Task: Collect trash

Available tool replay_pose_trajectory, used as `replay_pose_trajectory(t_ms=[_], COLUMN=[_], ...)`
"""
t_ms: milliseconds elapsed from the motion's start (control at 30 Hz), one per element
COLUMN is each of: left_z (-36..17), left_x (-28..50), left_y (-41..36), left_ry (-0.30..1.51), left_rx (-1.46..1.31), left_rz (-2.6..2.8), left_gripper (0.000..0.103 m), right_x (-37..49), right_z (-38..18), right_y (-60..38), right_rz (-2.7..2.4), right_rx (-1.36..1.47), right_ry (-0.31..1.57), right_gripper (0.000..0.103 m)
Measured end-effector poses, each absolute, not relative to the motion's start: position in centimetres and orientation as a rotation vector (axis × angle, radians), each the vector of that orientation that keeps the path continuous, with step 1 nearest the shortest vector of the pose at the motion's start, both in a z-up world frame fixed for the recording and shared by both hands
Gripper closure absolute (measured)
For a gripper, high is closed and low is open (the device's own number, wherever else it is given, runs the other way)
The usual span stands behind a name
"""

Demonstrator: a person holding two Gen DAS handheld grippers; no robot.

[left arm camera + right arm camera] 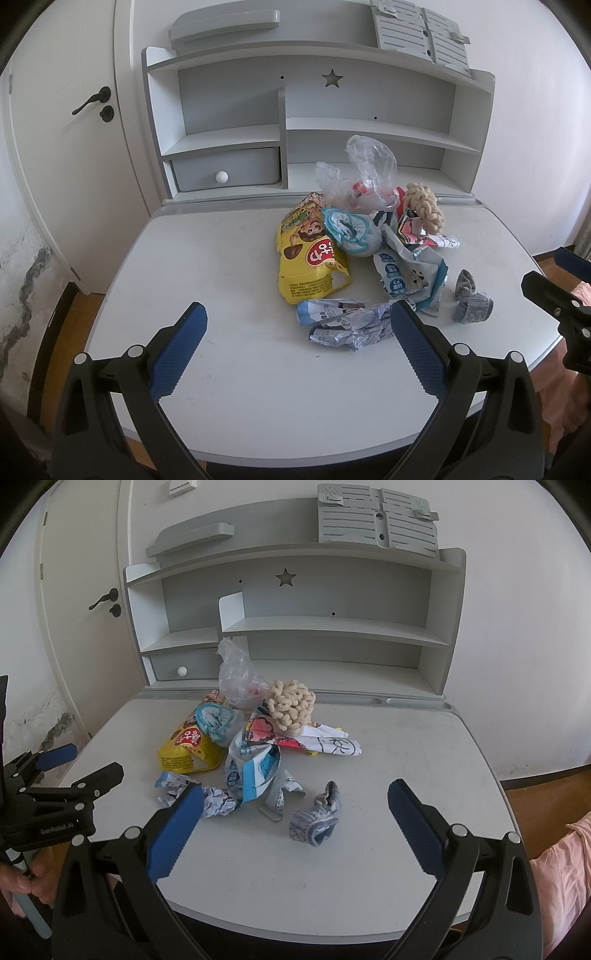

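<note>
The left gripper (297,328) hovers low over the near edge of the desk (221,258), jaws spread wide and holding nothing. The right gripper (295,805) hangs beside it, equally wide and empty. The trash pile (369,243) sits mid-desk: a yellow snack bag (310,266), a clear plastic bag (365,173), crumpled wrappers (347,323) nearest the left gripper, and a grey sock (317,823) between the right gripper's fingers (177,827), untouched.

My left gripper (297,325) hangs wide open over the desk (221,258), empty. Ahead lies the trash pile: yellow snack bag (310,264), crumpled wrapper (343,323) just by my right finger, grey sock (471,304) off alone.
</note>
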State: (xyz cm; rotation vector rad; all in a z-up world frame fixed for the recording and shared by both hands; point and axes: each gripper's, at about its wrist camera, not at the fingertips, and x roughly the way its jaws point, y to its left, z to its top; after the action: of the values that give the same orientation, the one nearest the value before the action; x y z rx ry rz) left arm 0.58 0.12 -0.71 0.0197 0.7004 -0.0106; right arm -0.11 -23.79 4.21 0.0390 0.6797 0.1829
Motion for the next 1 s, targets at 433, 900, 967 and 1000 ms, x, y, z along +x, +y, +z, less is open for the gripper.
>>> replay_pose_trajectory(t_ms=[433,900,967,1000], left_z=[-0.77,-0.89,-1.02,-1.1], left_x=[0.54,0.51,0.6,0.7], left_y=[-0.06,-0.2,-0.18,-0.04], left_ry=[0.701,0.703,0.707,0.71], left_rx=[0.022,0.023,0.021,0.02], left_rz=[-0.013,-0.013,-0.01,-0.009], left_gripper=[0.006,0.006,0.006,0.006], right_x=[-0.07,-0.14,-0.13,-0.14], right_z=[4.21,4.23,4.2,4.19], right_y=[-23.7,-23.79,-23.77,-23.81], right_rz=[0.184,0.183,0.183,0.183], right_rx=[0.039,0.041,0.039,0.04], right_ry=[0.68,0.678,0.68,0.682], right_gripper=[0.007,0.007,0.007,0.007])
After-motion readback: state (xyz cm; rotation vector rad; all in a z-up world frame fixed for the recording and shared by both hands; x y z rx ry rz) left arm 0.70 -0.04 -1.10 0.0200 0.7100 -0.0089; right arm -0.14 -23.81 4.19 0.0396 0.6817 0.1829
